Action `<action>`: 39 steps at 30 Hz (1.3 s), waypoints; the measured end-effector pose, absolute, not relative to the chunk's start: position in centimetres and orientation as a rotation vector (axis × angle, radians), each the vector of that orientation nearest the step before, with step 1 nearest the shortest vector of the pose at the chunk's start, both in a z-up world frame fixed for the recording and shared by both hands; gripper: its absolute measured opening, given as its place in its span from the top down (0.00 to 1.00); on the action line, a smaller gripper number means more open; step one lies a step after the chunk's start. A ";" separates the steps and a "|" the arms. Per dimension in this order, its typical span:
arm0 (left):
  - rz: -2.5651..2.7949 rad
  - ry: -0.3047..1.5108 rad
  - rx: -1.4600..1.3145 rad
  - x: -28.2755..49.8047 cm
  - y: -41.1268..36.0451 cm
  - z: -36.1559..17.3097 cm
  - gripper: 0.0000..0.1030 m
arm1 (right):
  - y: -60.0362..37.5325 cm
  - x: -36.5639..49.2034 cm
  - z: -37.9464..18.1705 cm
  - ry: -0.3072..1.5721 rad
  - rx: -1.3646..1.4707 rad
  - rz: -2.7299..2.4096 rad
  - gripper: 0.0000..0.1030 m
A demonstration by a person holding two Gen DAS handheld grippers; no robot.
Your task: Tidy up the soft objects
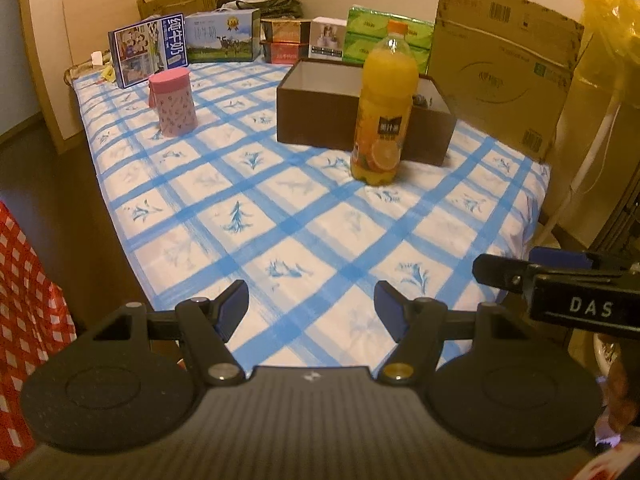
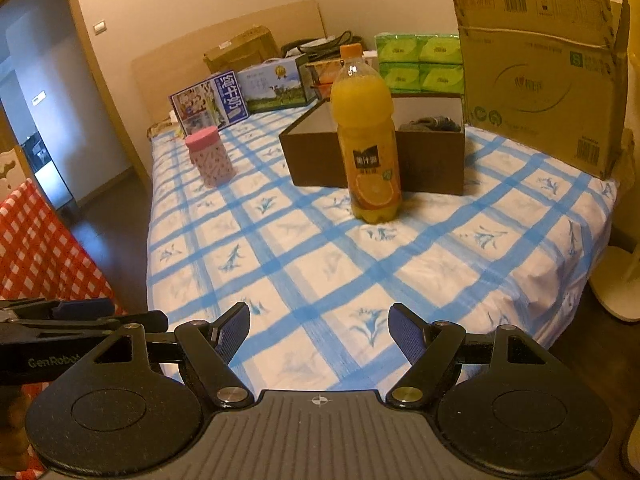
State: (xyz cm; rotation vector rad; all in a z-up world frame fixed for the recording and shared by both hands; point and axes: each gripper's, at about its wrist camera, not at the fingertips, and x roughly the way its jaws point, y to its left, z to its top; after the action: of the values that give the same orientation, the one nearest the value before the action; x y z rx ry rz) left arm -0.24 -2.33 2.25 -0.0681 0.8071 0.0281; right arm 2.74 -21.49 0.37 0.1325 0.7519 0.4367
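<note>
An open brown box (image 1: 320, 116) (image 2: 316, 160) stands on the blue-checked cloth (image 1: 280, 216) (image 2: 320, 264). A grey soft item (image 2: 430, 124) lies inside it at the right; only a dark bit of it shows in the left wrist view (image 1: 420, 100). My left gripper (image 1: 311, 312) is open and empty over the cloth's near edge. My right gripper (image 2: 319, 334) is open and empty, also over the near edge. Each gripper shows at the side of the other's view, the right one (image 1: 560, 292) and the left one (image 2: 60, 320).
An orange juice bottle (image 1: 384, 108) (image 2: 366, 140) stands in front of the box. A pink canister (image 1: 173, 102) (image 2: 210, 156) stands at the left. Milk cartons (image 1: 148, 50), green tissue packs (image 1: 384, 36) and a big cardboard box (image 1: 504, 64) line the back. A red checked cloth (image 2: 36, 240) hangs at left.
</note>
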 end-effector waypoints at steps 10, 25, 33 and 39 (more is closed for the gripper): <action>0.032 0.838 -0.055 -1.5 -2.5 1.5 0.35 | -21.0 1.4 -0.8 0.802 0.094 0.445 0.26; 0.046 0.849 -0.057 -1.9 -1.8 1.0 0.35 | -20.6 1.4 -1.2 0.823 0.079 0.447 0.26; 0.047 0.845 -0.047 -1.9 -2.0 1.0 0.35 | -20.6 1.6 -1.4 0.826 0.079 0.448 0.26; 0.044 0.844 -0.045 -1.9 -2.1 1.1 0.35 | -20.6 1.6 -1.4 0.826 0.080 0.446 0.26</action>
State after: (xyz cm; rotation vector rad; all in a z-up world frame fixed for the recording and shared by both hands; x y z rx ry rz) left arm -1.92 -2.06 1.07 -0.0449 0.8442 0.0442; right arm 1.55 -20.62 -1.38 0.0800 0.8265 0.4456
